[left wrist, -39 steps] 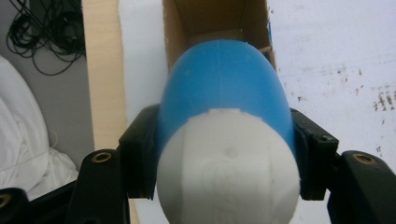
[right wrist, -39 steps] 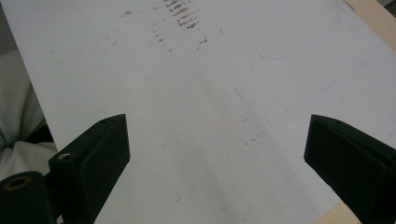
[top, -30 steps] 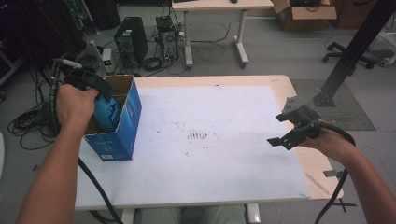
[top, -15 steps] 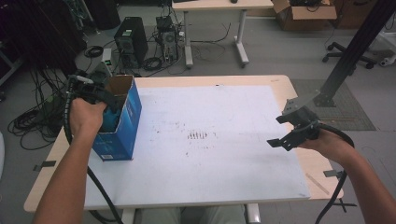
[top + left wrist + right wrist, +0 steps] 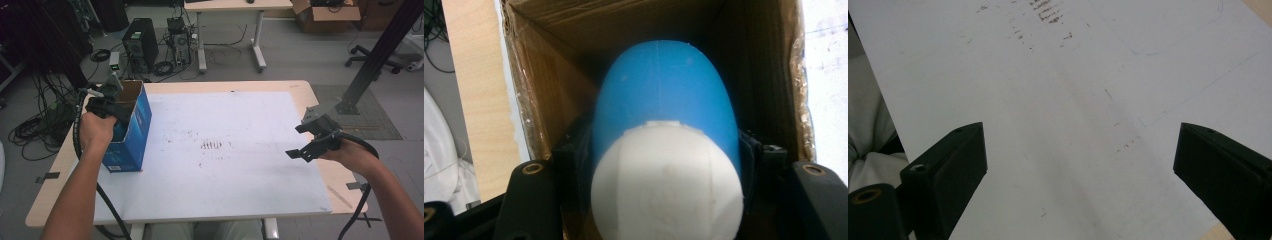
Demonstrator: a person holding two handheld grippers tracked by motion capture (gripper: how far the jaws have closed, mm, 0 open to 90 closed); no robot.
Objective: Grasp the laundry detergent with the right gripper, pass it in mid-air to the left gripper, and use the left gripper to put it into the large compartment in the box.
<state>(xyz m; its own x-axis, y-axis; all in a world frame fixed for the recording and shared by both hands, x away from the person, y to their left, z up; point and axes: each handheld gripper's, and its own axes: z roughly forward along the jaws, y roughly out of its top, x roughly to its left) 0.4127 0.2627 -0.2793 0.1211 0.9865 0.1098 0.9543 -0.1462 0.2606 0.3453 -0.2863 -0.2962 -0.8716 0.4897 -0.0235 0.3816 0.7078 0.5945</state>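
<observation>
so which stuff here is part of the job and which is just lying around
In the job: left gripper shut on the blue and white object; blue cardboard box.
Lying about: right gripper, open over the white sheet; computer towers on the floor.

A blue bottle (image 5: 664, 95) with a rounded white cap (image 5: 667, 182) sits inside the open top of a blue cardboard box (image 5: 131, 135), its cap end turned up toward the opening and its blue body reaching down into the brown interior. The box stands upright near the table's left edge, about midway between near and far, its top flaps folded open.
</observation>
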